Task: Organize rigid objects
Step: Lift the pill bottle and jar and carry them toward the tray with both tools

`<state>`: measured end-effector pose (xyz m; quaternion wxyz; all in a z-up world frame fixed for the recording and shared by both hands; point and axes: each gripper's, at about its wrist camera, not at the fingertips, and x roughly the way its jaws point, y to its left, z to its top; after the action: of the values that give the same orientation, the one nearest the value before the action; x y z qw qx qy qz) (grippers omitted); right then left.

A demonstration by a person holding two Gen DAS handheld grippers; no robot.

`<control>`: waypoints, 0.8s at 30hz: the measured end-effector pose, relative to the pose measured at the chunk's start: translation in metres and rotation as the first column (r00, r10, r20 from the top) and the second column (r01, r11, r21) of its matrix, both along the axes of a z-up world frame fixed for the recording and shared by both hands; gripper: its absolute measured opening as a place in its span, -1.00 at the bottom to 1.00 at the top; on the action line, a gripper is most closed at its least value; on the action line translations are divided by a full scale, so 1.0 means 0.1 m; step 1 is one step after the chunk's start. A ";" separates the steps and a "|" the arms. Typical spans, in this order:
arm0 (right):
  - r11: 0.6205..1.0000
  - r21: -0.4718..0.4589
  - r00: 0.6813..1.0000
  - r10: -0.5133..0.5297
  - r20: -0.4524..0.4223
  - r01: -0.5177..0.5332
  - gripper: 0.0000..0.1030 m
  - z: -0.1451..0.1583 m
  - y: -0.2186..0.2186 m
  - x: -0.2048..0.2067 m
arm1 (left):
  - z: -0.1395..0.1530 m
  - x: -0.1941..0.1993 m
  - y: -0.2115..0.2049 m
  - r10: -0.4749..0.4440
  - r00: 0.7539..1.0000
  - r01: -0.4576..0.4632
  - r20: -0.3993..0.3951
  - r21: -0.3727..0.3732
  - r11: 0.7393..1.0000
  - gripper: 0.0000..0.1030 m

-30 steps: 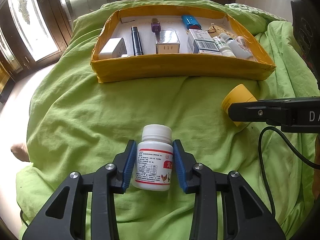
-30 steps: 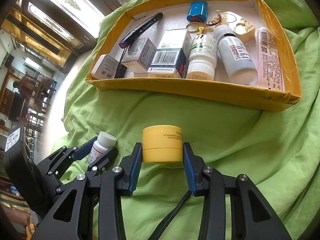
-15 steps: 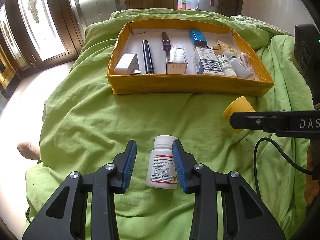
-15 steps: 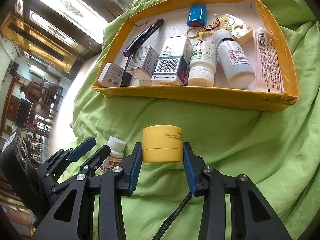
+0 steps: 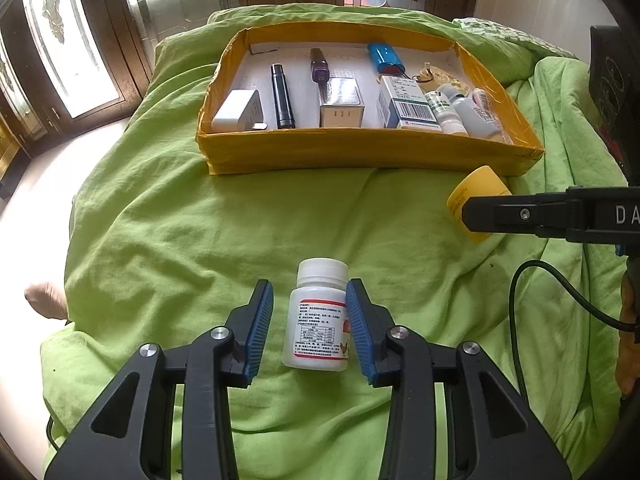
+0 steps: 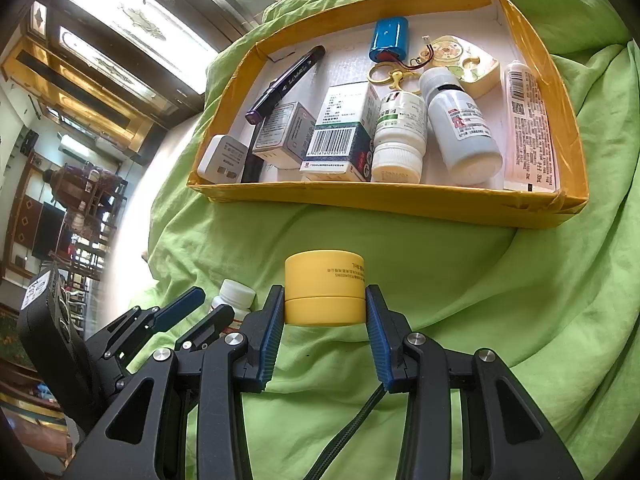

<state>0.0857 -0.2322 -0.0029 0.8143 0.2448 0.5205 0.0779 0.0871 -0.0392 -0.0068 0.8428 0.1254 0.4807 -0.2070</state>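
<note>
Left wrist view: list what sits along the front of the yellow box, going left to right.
White plug adapter → black pen → silver carton → barcode carton → green-label white bottle → grey bottle → white tube, all inside the yellow box.

Home bedroom: green bedsheet point(image 5: 200, 232), wooden glazed doors point(image 5: 80, 40).

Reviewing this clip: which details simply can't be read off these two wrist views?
- White bottle, left wrist view: label print too small to read. In the right wrist view the left gripper's fingers cover most of it.
- Yellow jar, left wrist view: the right gripper's finger hides its lower half.
- Black pen, right wrist view: mostly hidden behind the grey box.
</note>
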 end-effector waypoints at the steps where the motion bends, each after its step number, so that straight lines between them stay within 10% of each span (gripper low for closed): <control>1: 1.000 0.001 1.000 0.000 -0.001 0.000 -0.31 -0.01 0.00 0.00 | -0.01 0.00 -0.01 -0.001 1.000 0.001 -0.004 -0.002 1.000 -0.28; 24: 1.000 0.003 1.000 -0.008 0.018 0.008 -0.31 0.03 0.01 0.00 | 0.10 -0.01 -0.07 -0.007 1.000 0.007 0.024 -0.005 1.000 -0.35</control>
<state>0.0860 -0.2317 0.0002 0.8190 0.2473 0.5120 0.0775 0.0862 -0.0464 0.0031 0.8480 0.1274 0.4699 -0.2094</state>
